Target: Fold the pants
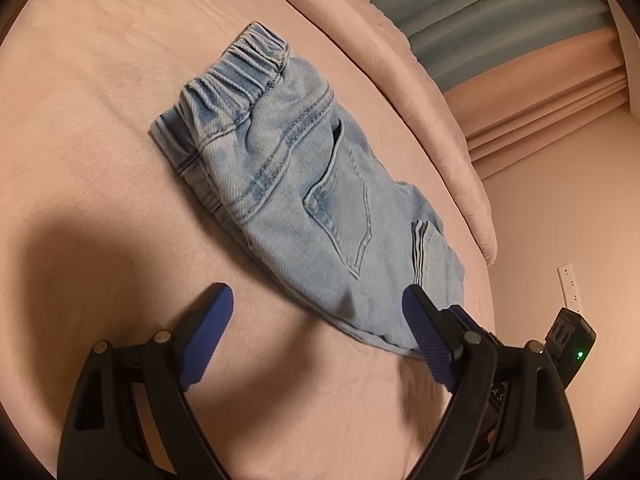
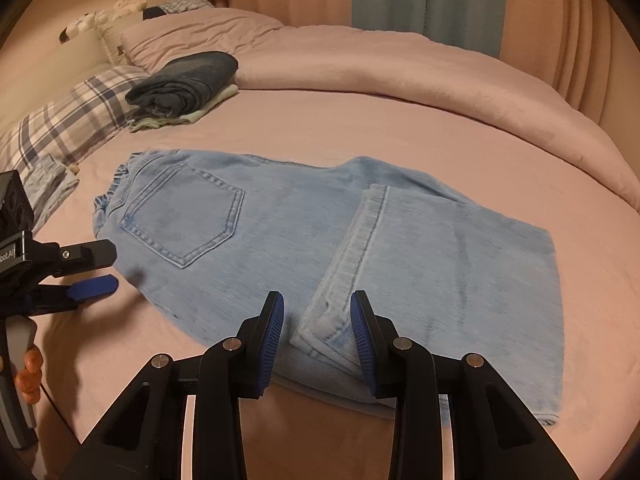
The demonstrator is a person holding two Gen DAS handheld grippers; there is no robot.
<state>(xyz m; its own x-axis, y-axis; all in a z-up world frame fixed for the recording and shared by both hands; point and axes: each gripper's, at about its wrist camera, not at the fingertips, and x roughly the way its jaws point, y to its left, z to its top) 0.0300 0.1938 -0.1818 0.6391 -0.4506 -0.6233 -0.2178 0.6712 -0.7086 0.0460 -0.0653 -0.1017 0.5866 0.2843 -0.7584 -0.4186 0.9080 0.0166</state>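
Light-blue denim pants (image 2: 280, 220) lie folded on the pink bed sheet (image 2: 360, 128), waistband at the left and a leg folded back over the seat. The hem of that leg (image 2: 352, 248) runs toward my right gripper (image 2: 317, 304), and its near corner lies between the parted fingers, which do not press on it. In the left wrist view the pants (image 1: 312, 184) stretch away with the elastic waistband at the far end. My left gripper (image 1: 318, 294) is open wide over their near edge with nothing pinched. It also shows as the left gripper (image 2: 106, 270) beside the seat.
A stack of folded clothes (image 2: 184, 80) sits near a plaid pillow (image 2: 68, 120) at the head of the bed. A bunched pink duvet (image 2: 400, 72) lines the far side. A person's hand (image 2: 32, 368) holds the left gripper's handle. The bed edge (image 1: 480, 216) drops off on the right.
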